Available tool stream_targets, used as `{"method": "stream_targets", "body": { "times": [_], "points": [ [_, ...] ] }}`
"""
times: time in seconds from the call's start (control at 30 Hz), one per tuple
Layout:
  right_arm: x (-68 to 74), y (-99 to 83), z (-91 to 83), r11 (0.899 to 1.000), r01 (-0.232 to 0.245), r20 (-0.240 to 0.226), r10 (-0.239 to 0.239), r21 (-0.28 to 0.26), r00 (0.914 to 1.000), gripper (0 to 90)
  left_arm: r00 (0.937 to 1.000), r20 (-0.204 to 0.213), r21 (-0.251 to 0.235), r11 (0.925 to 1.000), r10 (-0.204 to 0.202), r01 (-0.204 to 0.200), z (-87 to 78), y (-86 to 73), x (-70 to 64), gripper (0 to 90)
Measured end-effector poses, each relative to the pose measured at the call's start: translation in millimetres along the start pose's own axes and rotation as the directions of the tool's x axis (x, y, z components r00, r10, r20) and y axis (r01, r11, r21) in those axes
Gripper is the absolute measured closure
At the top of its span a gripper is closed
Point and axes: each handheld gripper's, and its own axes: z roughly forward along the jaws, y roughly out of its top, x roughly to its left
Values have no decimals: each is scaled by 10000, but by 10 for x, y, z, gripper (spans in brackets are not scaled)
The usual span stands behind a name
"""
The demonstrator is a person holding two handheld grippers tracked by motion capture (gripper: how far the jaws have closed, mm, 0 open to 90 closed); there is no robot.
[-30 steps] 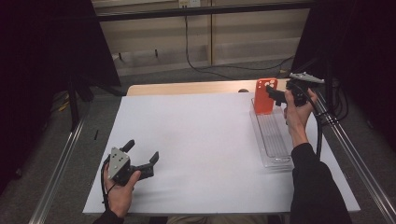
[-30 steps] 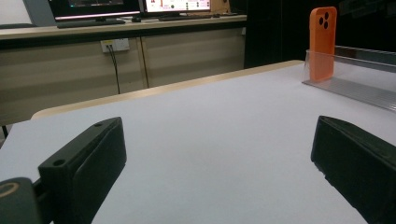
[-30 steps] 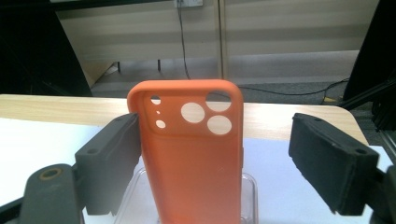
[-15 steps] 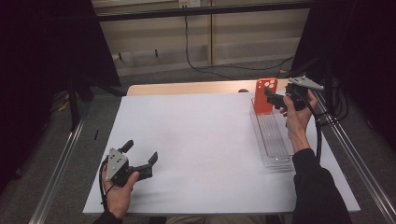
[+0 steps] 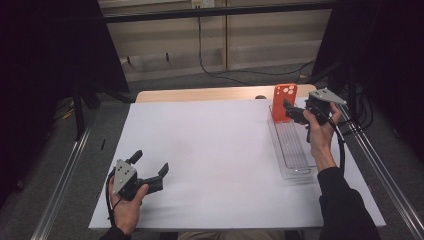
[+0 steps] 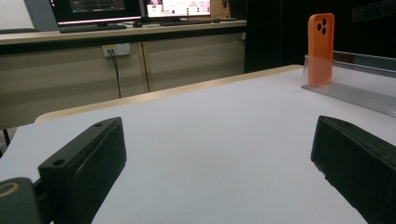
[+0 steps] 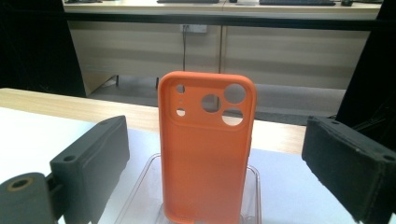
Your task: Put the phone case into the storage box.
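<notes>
- The right gripper (image 5: 292, 111) is held up at the far right of the table, its jaws spread wide with nothing between the pads; in the right gripper view the two black jaws stand on either side of the orange phone case (image 7: 206, 149) without touching it.
- That orange phone case (image 5: 283, 102) stands upright at the far end of a clear plastic tray (image 5: 295, 155), camera cut-outs at its top, just ahead of the right gripper.
- The tray is long and narrow and lies along the right edge of the white table (image 5: 215, 150), running from the far side toward the person.
- The person's right hand (image 5: 320, 127) grips the tool from below, a dark sleeve behind it.
- The left gripper (image 5: 150, 165) rests low at the near left of the table, jaws also wide apart and empty, held by the left hand (image 5: 127, 207).
- From the left gripper view, the case (image 6: 321, 46) and tray wall (image 6: 355, 86) sit well off across bare white surface.
- Beyond the table, a wooden desk (image 6: 140, 32) carries monitors (image 6: 177, 7).
</notes>
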Motion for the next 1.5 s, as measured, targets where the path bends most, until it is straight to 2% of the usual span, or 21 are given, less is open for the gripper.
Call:
{"method": "stream_targets", "body": {
  "times": [0.2, 0.4, 0.5, 0.57, 0.67, 1.03, 1.13, 1.27, 1.4, 1.5],
  "points": [
    [52, -8, -87, 9991, 119, -116, -123, -407, 9999, 77, 10000, -12, -19, 10000, 7, -7, -9, 3, 9, 32],
    [78, -14, -174, 9987, 343, -207, -351, -388, 9992, 71, 10000, 6, -28, 10000, -44, 44, -9, 1, 7, 33],
    [85, -28, -224, 9987, 158, -313, -174, -489, 9994, 69, 10000, -9, -60, 9999, -85, 85, -8, 1, 6, 32],
    [83, -41, -252, 9981, 198, -300, -215, -577, 9993, 67, 10000, -63, -24, 10000, -77, 77, -14, 0, 10, 32],
    [80, -51, -292, 9979, 86, -291, -105, -635, 9995, 61, 9997, -74, -72, 9997, -235, 235, -18, 5, 18, 31],
    [145, -82, -480, 9939, 288, -602, -354, -1069, 9976, 61, 9996, -89, -105, 9996, -261, 260, -30, 8, 21, 31],
    [174, -98, -529, 9927, 323, -584, -393, -1163, 9975, 61, 9991, -81, -202, 9989, -423, 422, -29, 7, 14, 31],
    [236, -151, -595, 9911, 514, -585, -590, -1228, 9965, 57, 9996, -61, -143, 9995, -281, 280, -26, 7, 7, 31],
    [275, -173, -662, 9903, 452, -661, -543, -1316, 9963, 46, 9994, -85, -139, 9994, -333, 331, -25, 4, 8, 31],
    [307, -208, -709, 9908, 484, -537, -556, -1261, 9970, 46, 9996, -149, -102, 9997, -233, 232, -33, 7, 7, 31]
  ]
}}
